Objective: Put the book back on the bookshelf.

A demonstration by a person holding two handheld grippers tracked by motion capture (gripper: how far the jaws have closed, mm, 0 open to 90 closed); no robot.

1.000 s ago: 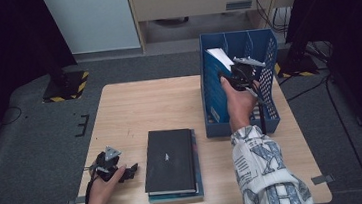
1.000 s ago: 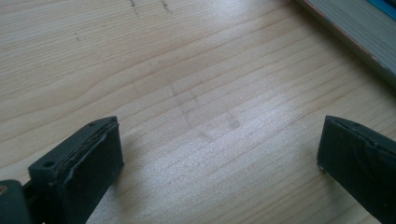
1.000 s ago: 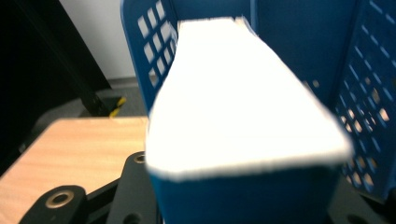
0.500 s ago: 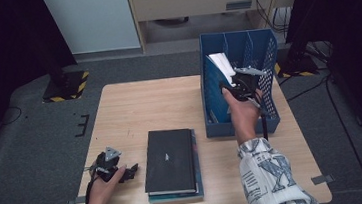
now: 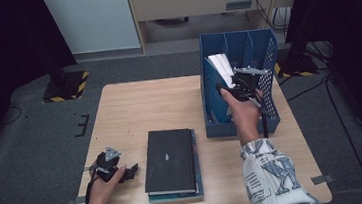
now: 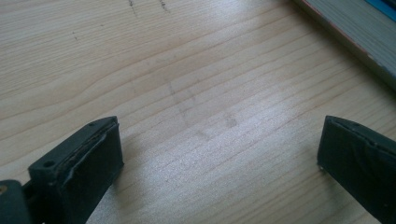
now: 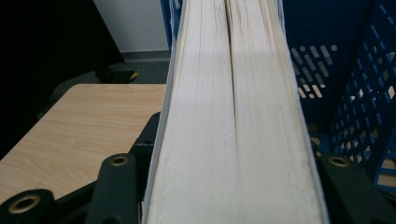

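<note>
- Count: two grippers, one blue file rack (image 5: 267, 81) with three compartments, one white-paged book (image 5: 222, 69) in the rack, and a stack of two books (image 5: 170, 159) lying flat on the table, the upper one black.
- Surface: a light wooden table (image 5: 154, 107), grain and faint scuffs visible in the left gripper view.
- Room: grey carpet, dark surroundings, and a yellow-and-black striped base on the floor to the left.
- White-paged book: thick, pale page edges facing the right gripper view's camera (image 7: 233, 116); it leans tilted in the left compartment of the rack.
- Right gripper (image 5: 241, 83): inside the rack, jaws either side of that book; they have just been opening, with the book between them.
- Left gripper (image 5: 120, 172): resting near the table's front left corner, jaws wide apart and holding nothing, beside the stack.
</note>
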